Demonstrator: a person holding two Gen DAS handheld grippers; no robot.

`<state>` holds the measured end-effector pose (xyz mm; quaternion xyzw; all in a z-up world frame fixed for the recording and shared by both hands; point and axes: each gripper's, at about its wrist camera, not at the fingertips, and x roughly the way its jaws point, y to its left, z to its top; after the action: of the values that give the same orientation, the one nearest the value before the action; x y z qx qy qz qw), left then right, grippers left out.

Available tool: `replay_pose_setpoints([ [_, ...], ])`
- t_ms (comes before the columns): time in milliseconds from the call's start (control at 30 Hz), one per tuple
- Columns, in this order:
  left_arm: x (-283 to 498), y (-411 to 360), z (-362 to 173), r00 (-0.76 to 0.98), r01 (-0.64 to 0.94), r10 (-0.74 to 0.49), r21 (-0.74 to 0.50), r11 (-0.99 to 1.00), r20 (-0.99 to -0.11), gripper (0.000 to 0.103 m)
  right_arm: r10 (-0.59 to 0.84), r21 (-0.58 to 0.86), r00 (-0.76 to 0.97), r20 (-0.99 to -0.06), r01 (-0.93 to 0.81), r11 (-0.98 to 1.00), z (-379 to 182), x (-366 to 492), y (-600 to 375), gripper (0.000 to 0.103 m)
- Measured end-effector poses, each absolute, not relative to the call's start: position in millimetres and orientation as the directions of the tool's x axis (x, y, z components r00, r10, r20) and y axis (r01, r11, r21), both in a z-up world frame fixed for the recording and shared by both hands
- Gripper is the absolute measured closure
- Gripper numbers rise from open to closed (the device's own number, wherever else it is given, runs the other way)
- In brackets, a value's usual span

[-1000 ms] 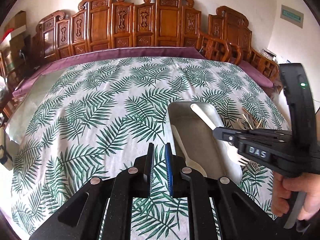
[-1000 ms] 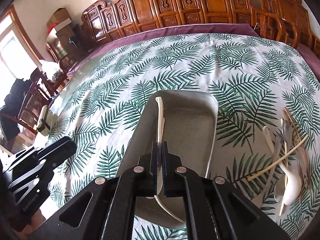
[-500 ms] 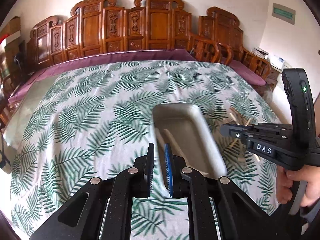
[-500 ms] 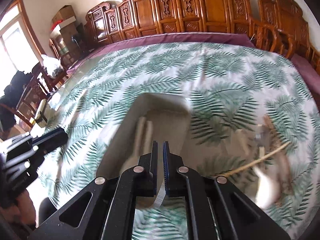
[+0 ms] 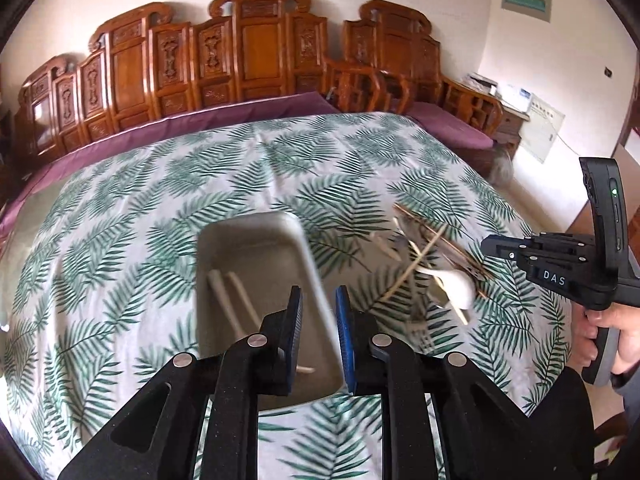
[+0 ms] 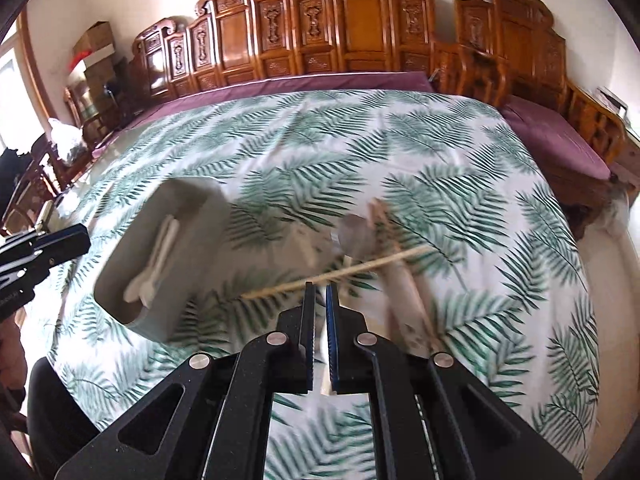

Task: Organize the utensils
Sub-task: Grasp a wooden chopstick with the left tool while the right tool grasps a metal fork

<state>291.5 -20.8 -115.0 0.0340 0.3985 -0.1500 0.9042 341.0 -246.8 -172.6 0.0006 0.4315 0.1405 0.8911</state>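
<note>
**Right gripper over the loose pile, tray part-filled: notes on the next pick**

Left wrist view. The left gripper [image 5: 318, 334] hangs over the near end of the grey tray [image 5: 308, 256], its jaws opening with nothing between the pads; only the tray's right rim shows in the gap. Two white utensils [image 5: 230, 300] lie side by side in the tray, handles pointing away. The loose pile of utensils [image 5: 432, 268] sits on the leaf-print cloth [image 5: 160, 200] to the right of the tray and apart from it. The right gripper [image 5: 486, 245] appears at the right edge, held by a hand [image 5: 612, 336], beyond the pile.

Right wrist view. The right gripper [image 6: 318, 292] has its pads pressed nearly together and empty. Just ahead of its tips lies a pale chopstick [image 6: 332, 276], slanting across the pile. Behind it lie a metal spoon and a pale-handled piece; motion blur makes the exact count and type uncertain.

Judgement. The step in hand appears to be fetching the next piece from the pile. To do it well, the right jaws must spread before descending, since closed tips would only push the chopstick. Take the topmost piece first, grip across its shaft near the middle, and lift straight up to avoid dragging its neighbours. Lay it parallel to the two already in the tray.
</note>
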Motion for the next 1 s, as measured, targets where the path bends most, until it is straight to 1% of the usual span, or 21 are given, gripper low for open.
replay_pose_setpoints([
  [133,296.6,-41.2,-121.6,0.621,0.321,-0.246,-0.045,0.946,-0.745,0.087,0.231,0.104,0.587,-0.776,-0.243,0.965,-187.4,339.6,-261.5,0.092],
  [167,299.1,-47.1,-124.4,0.614,0.325,-0.245,-0.042,0.945,-0.751,0.087,0.234,0.105,0.587,-0.776,-0.245,0.964,-190.0,339.3,-264.0,0.089],
  [200,300.2,-51.0,-126.4,0.609,0.328,-0.244,-0.041,0.944,-0.755,0.087,0.239,0.109,0.586,-0.775,-0.249,0.962,-193.4,339.2,-267.0,0.082],
  [267,304.2,-59.0,-131.9,0.596,0.335,-0.244,-0.04,0.942,-0.765,0.087,0.243,0.109,0.586,-0.773,-0.255,0.961,-197.9,336.9,-269.1,0.074],
  [300,306.9,-63.9,-135.4,0.588,0.338,-0.242,-0.038,0.94,-0.772,0.084,0.241,0.1,0.585,-0.775,-0.263,0.96,-201.6,336.9,-270.0,0.072],
  [333,308.7,-68.3,-137.9,0.583,0.34,-0.24,-0.035,0.94,-0.776,0.078,0.238,0.092,0.581,-0.779,-0.27,0.958,-205.3,337.8,-269.4,0.071],
  [367,311.4,-73.4,-141.1,0.578,0.343,-0.237,-0.032,0.939,-0.781,0.077,0.239,0.089,0.577,-0.781,-0.276,0.957,-208.7,338.3,-269.6,0.071],
  [567,325.1,-95.5,-155.7,0.543,0.358,-0.227,-0.021,0.933,-0.809,0.076,0.248,0.108,0.554,-0.795,-0.273,0.956,-224.9,343.0,-280.8,0.071],
  [733,342.1,-113.3,-173.9,0.493,0.373,-0.235,-0.04,0.927,-0.837,0.076,0.257,0.129,0.558,-0.789,-0.257,0.958,-223.0,344.7,-289.7,0.071],
  [1000,362.1,-138.6,-199.0,0.439,0.413,-0.206,-0.007,0.911,-0.875,0.076,0.26,0.133,0.561,-0.786,-0.257,0.957,-220.0,344.8,-292.8,0.071],
])
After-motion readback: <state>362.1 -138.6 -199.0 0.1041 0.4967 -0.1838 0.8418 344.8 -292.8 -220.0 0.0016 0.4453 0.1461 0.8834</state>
